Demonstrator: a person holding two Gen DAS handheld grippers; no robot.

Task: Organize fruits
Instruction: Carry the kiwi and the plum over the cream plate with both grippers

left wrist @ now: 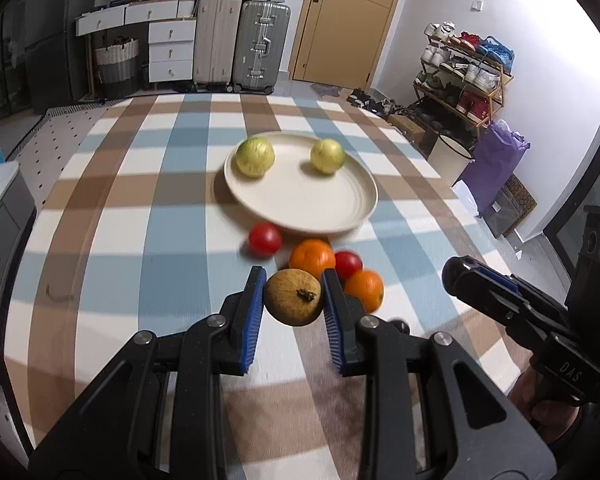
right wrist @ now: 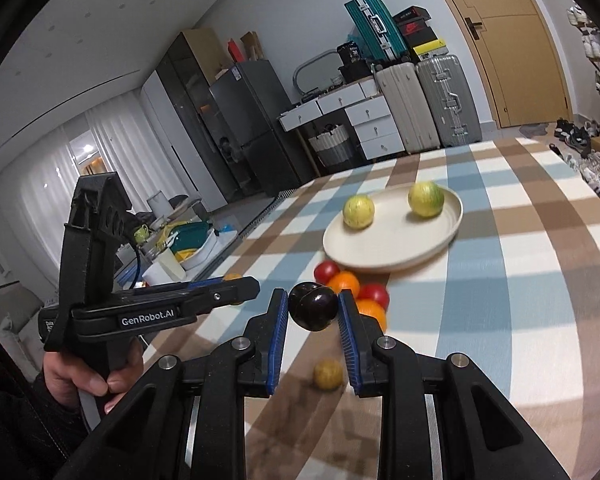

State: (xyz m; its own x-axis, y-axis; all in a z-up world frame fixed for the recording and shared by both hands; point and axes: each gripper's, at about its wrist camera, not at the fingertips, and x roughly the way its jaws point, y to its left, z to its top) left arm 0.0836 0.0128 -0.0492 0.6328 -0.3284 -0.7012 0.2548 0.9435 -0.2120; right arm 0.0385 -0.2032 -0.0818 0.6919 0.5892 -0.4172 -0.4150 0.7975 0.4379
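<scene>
A cream plate [left wrist: 300, 204] [right wrist: 396, 240] on the checked tablecloth holds two yellow-green fruits [left wrist: 255, 157] [left wrist: 327, 155]. In front of it lie two red tomatoes [left wrist: 264, 239] [left wrist: 348, 264] and two oranges [left wrist: 311, 257] [left wrist: 365, 289]. My left gripper [left wrist: 293, 294] is shut on a brownish-yellow round fruit [left wrist: 294, 297], held above the table. My right gripper [right wrist: 313, 308] is shut on a dark purple plum [right wrist: 313, 307], raised above the table. A small yellow fruit [right wrist: 328, 374] lies on the cloth below it.
The table [left wrist: 140, 208] has a blue, brown and white checked cloth. Suitcases [left wrist: 240, 44], drawers and a door stand behind it. A shoe rack [left wrist: 460, 76] and a bin are at the right. A cluttered counter [right wrist: 180, 240] is at the left.
</scene>
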